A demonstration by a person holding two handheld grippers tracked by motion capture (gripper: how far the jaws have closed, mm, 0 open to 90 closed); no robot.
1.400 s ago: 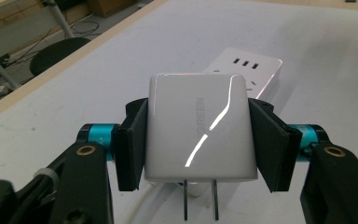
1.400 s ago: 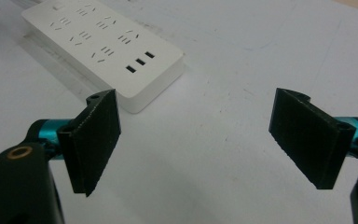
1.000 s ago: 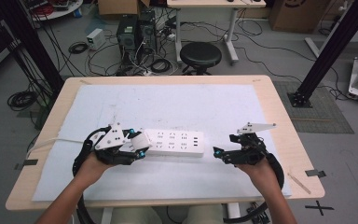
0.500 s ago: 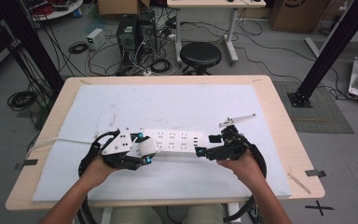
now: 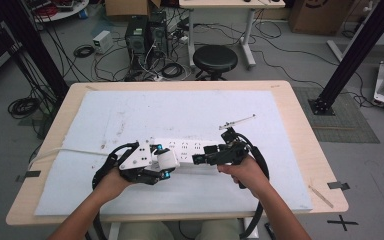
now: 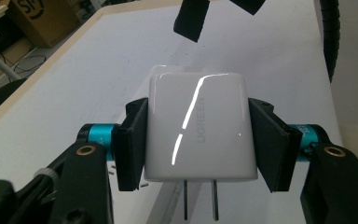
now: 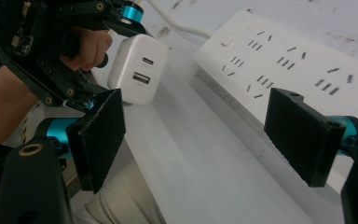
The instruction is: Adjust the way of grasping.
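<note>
Left claw point(image 6: 196, 140) grips the charger point(image 6: 196, 126), prongs cut off; right claw point(image 7: 205, 135) gapes wide

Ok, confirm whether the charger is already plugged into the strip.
No: the charger sits clamped in the left gripper, its prongs bare above the table.

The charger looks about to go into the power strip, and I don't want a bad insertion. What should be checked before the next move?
1. Left gripper clamps white USB charger squarely: ok.
2. Prongs exposed, straight: ok.
3. Prongs lined up with a socket on the power strip: cannot tell.
4. Right gripper bracing strip: not ok, jaws open over it.
5. Sockets free of plugs: ok.
</note>
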